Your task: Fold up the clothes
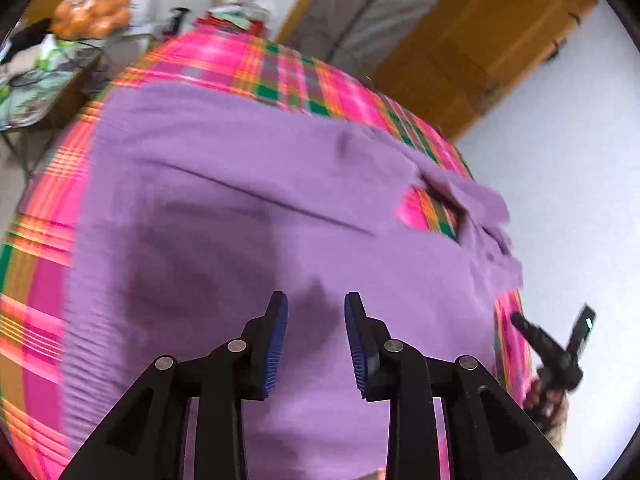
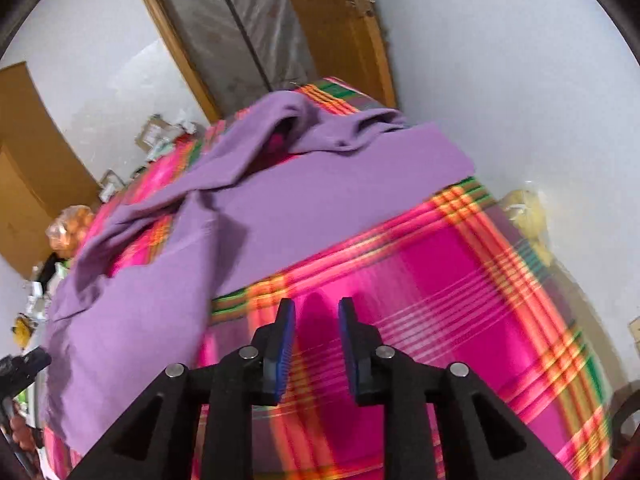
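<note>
Purple garment (image 1: 248, 208) spread over a pink plaid cloth (image 2: 460, 280) covering the bench; mostly flat on the near side, bunched and rumpled toward the far end, plaid showing through gaps between folds. Collar or neck area hard to make out through blur.

Left gripper (image 1: 316, 336) above the purple fabric, blue-padded fingers (image 1: 280, 320) parted with a clear gap, nothing between them; dark shadow on the cloth just below. Touching or hovering: cannot tell.

Right gripper (image 2: 317, 336) over bare plaid just beside the garment's edge, fingers (image 2: 286, 332) apart at a narrower gap, empty, shadow between them on the pink.

In left wrist view, right gripper seen again at the bench's right edge, held in a hand (image 1: 548, 396).

Beyond the bench: wooden door (image 1: 480, 48), white wall (image 2: 500, 60), orange-filled bag (image 1: 92, 12) on a cluttered side surface. Both views motion-blurred.
</note>
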